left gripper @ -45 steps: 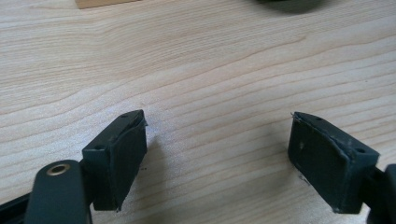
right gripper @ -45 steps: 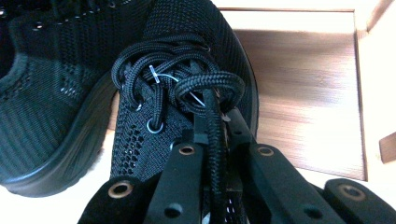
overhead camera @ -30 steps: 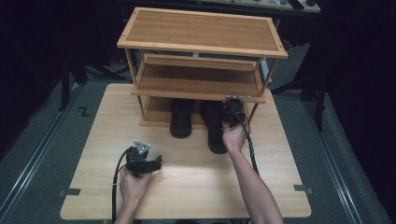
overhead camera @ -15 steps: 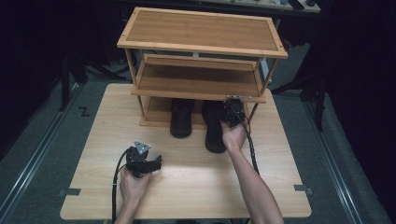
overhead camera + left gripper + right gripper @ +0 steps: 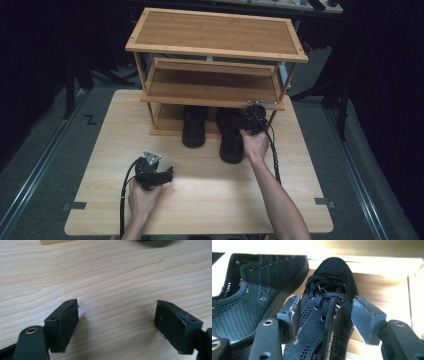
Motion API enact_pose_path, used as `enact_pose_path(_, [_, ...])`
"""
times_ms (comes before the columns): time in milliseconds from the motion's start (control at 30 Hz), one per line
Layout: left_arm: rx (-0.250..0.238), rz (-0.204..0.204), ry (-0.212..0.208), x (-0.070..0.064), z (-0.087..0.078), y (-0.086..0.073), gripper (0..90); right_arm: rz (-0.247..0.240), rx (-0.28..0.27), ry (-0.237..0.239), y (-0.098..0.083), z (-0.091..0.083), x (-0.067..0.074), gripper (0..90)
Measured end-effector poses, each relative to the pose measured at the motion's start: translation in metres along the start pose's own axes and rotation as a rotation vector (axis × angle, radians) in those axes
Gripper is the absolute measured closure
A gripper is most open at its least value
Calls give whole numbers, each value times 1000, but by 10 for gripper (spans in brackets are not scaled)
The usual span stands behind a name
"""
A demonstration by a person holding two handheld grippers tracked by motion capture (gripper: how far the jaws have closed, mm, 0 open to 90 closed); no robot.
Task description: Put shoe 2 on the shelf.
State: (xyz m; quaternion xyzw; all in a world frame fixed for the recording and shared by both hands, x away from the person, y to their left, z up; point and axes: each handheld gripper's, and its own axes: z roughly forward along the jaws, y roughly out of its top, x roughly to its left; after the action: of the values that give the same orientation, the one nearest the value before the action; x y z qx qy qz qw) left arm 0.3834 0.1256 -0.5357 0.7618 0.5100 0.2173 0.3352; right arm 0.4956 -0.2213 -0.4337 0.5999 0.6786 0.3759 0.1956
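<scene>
On the wooden table (image 5: pixel 200 200) stands a three-tier bamboo shoe rack (image 5: pixel 215 35), and two black mesh shoes sit toe-first on its lowest shelf, heels jutting toward the person. The right gripper (image 5: pixel 250 121) is at the right shoe (image 5: pixel 231 137), at about 1 o'clock from the table's centre; the left shoe (image 5: pixel 194 127) lies just beside it at its 9 o'clock. The right gripper's jaws have just been opening and now stand spread, with the laced upper (image 5: pixel 325 305) of the right shoe between them: the left pad (image 5: pixel 294 312) seems to touch the mesh, while the right pad (image 5: pixel 364 315) stands clear of it. The left gripper (image 5: pixel 150 172), at about 7 o'clock on the table, has its jaws wide apart over bare wood, holding nothing. Risks, as judged from here: a withdrawing pad may snag a lace loop or the mesh and drag the shoe back off the shelf; a careless pull may knock the neighbouring shoe askew; the gripper's top, close under the middle shelf edge (image 5: pixel 215 102), may strike it if raised early. The high view gives the rack's tiers and both shoes' overhang, which the right gripper view lacks; the right gripper view alone reveals pad-to-lace clearance; the left gripper view confirms empty jaws.
</scene>
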Motion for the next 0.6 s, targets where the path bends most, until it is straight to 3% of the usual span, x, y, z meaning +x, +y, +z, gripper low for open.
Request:
enact_pose_path(267, [-4, -1, -1, 0, -1, 0, 227, -66, -47, 27, -5, -27, -4, 422])
enact_pose_path(600, [-3, -4, 7, 1, -1, 0, 260, -101, -88, 60, -23, -66, -15, 431])
